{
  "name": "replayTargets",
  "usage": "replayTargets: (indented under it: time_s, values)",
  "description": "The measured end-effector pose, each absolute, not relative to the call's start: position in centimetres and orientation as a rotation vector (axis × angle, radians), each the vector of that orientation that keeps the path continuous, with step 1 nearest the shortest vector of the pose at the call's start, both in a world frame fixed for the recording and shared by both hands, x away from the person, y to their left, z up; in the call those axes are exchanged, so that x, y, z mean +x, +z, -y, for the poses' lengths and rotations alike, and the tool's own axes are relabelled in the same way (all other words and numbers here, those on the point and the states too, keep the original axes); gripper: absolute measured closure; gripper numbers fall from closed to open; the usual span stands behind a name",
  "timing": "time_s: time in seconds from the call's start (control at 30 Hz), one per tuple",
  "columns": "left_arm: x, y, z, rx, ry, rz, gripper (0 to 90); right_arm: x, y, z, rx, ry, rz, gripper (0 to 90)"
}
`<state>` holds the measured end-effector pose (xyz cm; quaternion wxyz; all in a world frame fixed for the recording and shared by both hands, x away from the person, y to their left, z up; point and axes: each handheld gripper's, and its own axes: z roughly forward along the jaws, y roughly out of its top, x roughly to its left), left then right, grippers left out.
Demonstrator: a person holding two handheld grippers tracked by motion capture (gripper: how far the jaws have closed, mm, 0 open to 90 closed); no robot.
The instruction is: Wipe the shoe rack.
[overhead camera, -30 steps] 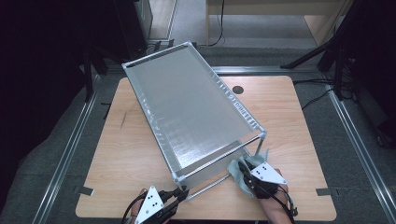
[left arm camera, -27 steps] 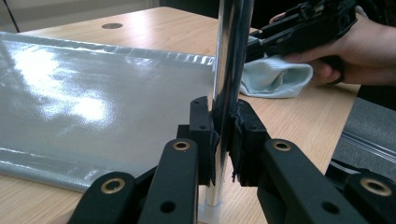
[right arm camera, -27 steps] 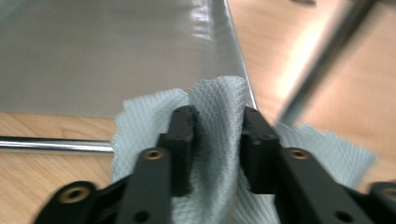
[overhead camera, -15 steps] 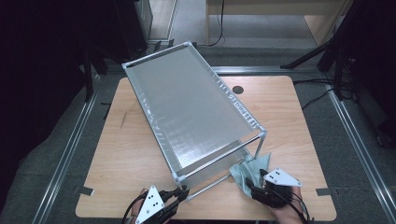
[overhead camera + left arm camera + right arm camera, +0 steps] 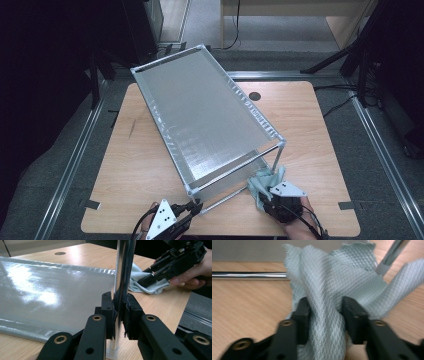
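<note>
A: Steadying the rack — why is the chrome post (image 5: 123, 277) clamped by the left gripper (image 5: 196, 207)?
B: So the frame (image 5: 210, 120) is kept from sliding on the table (image 5: 320, 130); jaws are pinched tight on it, near-left corner.
A: And the right gripper (image 5: 325, 312)?
B: Jaws have just been closing; the grey cloth (image 5: 332, 282) is bunched between them, near right by the corner leg, likely for wiping.

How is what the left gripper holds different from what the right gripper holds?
The left gripper clamps a shiny metal pole; the right gripper pinches a soft grey-green cloth, its jaws having just closed further. The pole is straight, smooth and stiff; the cloth is crumpled, with a diamond weave. Both sit squeezed between black jaws.
</note>
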<state>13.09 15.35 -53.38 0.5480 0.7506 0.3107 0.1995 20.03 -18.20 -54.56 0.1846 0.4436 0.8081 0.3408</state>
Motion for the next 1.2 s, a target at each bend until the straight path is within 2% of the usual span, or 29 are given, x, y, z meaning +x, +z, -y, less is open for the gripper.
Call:
replayTargets:
  time_s: [0.03, 0.1, 0.2, 0.33, 0.43, 0.63, 0.9, 1.2]
  values:
    - [13.1, -53.4, -15.4, 1.779, 0.473, -0.736, 81.3, 19.9, -54.6, 18.0, 1.237, 0.970, -2.284, 76.5]
    - [13.1, -53.4, -15.4, 1.780, 0.474, -0.735, 81.3, 19.7, -54.6, 17.8, 1.212, 0.969, -2.281, 79.4]
    - [13.1, -53.4, -15.4, 1.780, 0.473, -0.734, 81.3, 19.7, -54.2, 17.7, 1.199, 0.996, -2.243, 80.8]
    - [13.1, -53.4, -15.3, 1.777, 0.472, -0.734, 81.2, 19.7, -51.4, 17.1, 1.141, 1.122, -2.095, 80.8]
    - [13.1, -53.4, -15.3, 1.775, 0.472, -0.737, 81.2, 20.6, -50.3, 15.9, 1.092, 1.089, -2.031, 80.7]
    - [13.0, -53.4, -15.3, 1.776, 0.468, -0.737, 81.3, 23.1, -53.1, 16.1, 1.216, 0.994, -2.043, 80.3]
    - [13.2, -53.4, -15.0, 1.774, 0.467, -0.737, 81.3, 24.4, -54.1, 15.3, 1.241, 0.985, -2.044, 80.1]
    - [13.2, -53.5, -15.0, 1.770, 0.464, -0.738, 81.3, 22.8, -55.2, 11.4, 1.179, 1.025, -2.176, 80.0]
